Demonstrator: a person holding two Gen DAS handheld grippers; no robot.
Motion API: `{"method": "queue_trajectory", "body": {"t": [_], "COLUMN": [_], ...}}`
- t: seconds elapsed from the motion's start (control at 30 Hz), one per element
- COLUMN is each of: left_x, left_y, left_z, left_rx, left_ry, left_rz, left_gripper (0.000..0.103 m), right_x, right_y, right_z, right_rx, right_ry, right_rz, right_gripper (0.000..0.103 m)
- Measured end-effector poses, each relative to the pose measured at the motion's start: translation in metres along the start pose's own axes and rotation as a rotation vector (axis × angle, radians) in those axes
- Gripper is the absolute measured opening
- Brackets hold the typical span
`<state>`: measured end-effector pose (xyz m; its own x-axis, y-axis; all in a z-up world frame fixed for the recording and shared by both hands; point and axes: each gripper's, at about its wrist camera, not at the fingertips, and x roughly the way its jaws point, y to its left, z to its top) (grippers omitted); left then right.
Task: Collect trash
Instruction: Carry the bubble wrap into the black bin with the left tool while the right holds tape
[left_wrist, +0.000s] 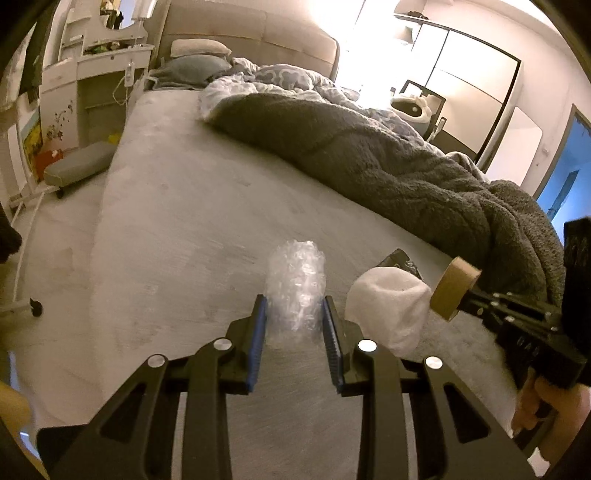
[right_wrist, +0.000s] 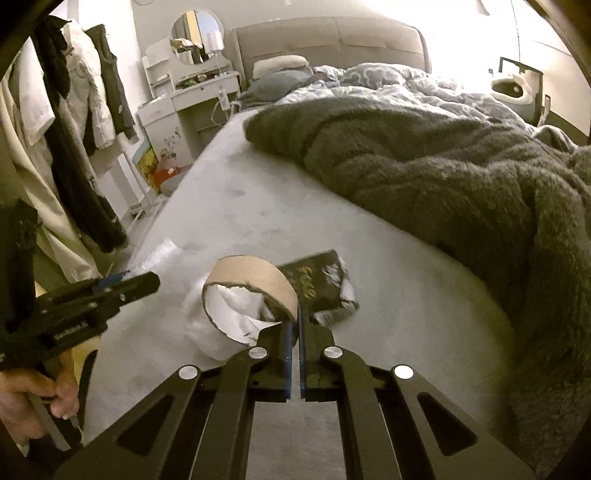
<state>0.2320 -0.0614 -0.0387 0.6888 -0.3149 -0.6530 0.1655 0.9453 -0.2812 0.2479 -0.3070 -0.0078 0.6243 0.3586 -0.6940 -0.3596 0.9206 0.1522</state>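
Note:
A crumpled wad of clear bubble wrap (left_wrist: 295, 291) lies on the grey bed sheet (left_wrist: 166, 221). My left gripper (left_wrist: 294, 314) is open with its blue-padded fingers on either side of the wad's near end. My right gripper (right_wrist: 294, 325) is shut on the wall of a brown cardboard tape ring (right_wrist: 251, 284), held above the sheet; the ring also shows in the left wrist view (left_wrist: 456, 288). A crumpled white tissue (left_wrist: 388, 310) lies just right of the bubble wrap. A dark torn wrapper (right_wrist: 321, 284) lies beyond it.
A thick grey blanket (left_wrist: 388, 166) covers the right side of the bed, with pillows (left_wrist: 195, 62) at the head. A white dressing table (right_wrist: 192, 92) and hanging clothes (right_wrist: 74, 129) stand left of the bed. A low padded stool (left_wrist: 77, 166) is on the floor.

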Motion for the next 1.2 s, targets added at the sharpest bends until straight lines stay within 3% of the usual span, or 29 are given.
{"method": "queue_trajectory", "body": {"t": [0.67, 1.2], "left_x": [-0.046, -0.086], "left_y": [0.038, 0.079], "left_z": [-0.022, -0.065], "left_rx": [-0.014, -0.049], "left_ry": [-0.027, 0.025], "left_rz": [0.110, 0.260], "left_gripper": [0.032, 0.032], "right_x": [-0.025, -0.017], "right_y": [0.054, 0.113], "right_z": [0.017, 0.011], "right_rx": [-0.017, -0.070], "right_ry": [-0.049, -0.004], "right_rz": [0.196, 0.242], "right_gripper": [0.003, 0.003]}}
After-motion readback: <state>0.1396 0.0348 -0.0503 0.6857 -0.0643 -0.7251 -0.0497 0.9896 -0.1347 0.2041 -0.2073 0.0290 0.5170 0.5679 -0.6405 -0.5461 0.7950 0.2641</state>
